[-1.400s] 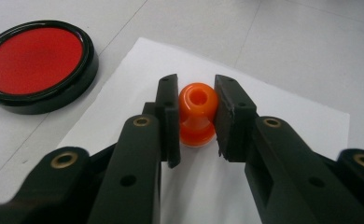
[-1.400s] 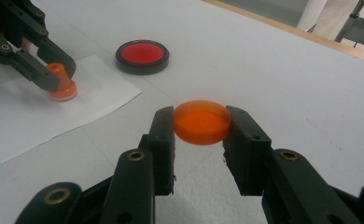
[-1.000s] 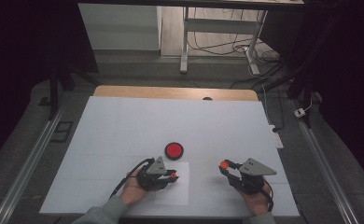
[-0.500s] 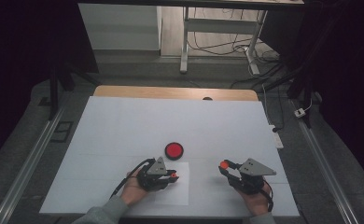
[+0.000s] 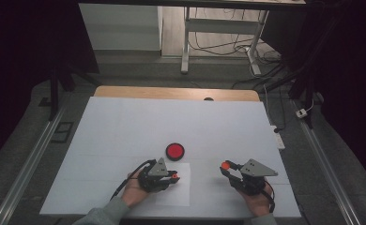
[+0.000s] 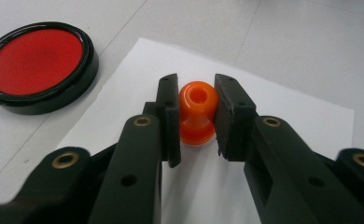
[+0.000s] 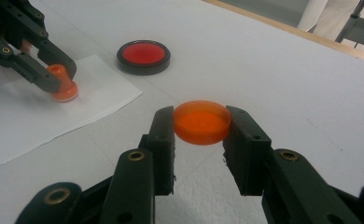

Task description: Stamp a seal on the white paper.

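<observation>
An orange knob-shaped stamp (image 6: 197, 112) stands base-down on a white sheet of paper (image 6: 283, 116), and my left gripper (image 6: 196, 120) is shut on its sides. From above, that left gripper (image 5: 173, 176) sits at the near middle of the table, over the paper (image 5: 176, 192). My right gripper (image 7: 202, 125) is shut on a round orange cap (image 7: 202, 122), held a little above the table. From above, the right gripper (image 5: 224, 166) is at the near right. A round red ink pad (image 5: 175, 150) in a black case lies just beyond the paper.
The white table top (image 5: 125, 126) stretches wide beyond the ink pad (image 7: 143, 55), with a wooden strip (image 5: 171, 93) along its far edge. Dark floor, cables and desk legs lie past it. A metal rail (image 5: 26, 168) runs along the left side.
</observation>
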Available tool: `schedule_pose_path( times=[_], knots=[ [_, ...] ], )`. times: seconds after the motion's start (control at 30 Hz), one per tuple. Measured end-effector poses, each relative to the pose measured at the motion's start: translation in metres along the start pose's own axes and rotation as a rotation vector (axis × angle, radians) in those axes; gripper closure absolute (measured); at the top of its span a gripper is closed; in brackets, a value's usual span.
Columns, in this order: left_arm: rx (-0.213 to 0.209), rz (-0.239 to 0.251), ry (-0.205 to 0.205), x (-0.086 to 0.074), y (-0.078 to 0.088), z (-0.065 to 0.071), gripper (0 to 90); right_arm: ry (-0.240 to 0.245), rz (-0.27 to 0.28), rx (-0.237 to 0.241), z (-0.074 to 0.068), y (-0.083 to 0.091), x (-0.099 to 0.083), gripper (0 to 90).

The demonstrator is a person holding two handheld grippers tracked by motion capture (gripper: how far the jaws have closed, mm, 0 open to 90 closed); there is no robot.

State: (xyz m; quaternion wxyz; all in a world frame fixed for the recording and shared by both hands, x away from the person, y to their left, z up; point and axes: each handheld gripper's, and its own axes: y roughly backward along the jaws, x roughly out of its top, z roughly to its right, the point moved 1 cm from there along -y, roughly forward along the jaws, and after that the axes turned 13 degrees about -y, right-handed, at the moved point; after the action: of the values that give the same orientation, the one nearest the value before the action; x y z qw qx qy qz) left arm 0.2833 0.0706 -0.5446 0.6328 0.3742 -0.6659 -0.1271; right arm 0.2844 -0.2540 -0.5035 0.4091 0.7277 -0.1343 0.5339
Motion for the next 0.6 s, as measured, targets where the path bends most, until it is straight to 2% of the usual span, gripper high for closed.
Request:
schedule_pose_path(
  times=[0.3,0.37,0.5,0.53,0.57,0.6],
  knots=[
    [0.002,0.005,0.006,0.000,0.000,0.000,73.0,0.001,0.000,0.002,0.000,0.000,0.000,64.1],
    [0.000,0.008,0.022,0.000,0.000,0.000,72.9,0.001,-0.001,-0.001,0.000,0.000,0.000,64.1],
    [-0.008,0.011,0.017,0.000,0.001,-0.002,72.7,0.001,0.005,0.000,-0.001,0.002,0.001,64.1],
    [0.003,0.021,0.016,0.000,0.003,-0.003,72.7,0.002,0.005,-0.001,-0.001,0.002,0.001,64.0],
    [0.012,0.095,0.054,0.003,0.013,-0.008,72.7,0.000,0.006,-0.001,0.000,0.002,0.001,64.0],
    [0.017,0.119,0.067,0.005,0.017,-0.011,72.7,-0.001,0.007,-0.002,0.000,0.002,0.001,64.1]
  ],
)
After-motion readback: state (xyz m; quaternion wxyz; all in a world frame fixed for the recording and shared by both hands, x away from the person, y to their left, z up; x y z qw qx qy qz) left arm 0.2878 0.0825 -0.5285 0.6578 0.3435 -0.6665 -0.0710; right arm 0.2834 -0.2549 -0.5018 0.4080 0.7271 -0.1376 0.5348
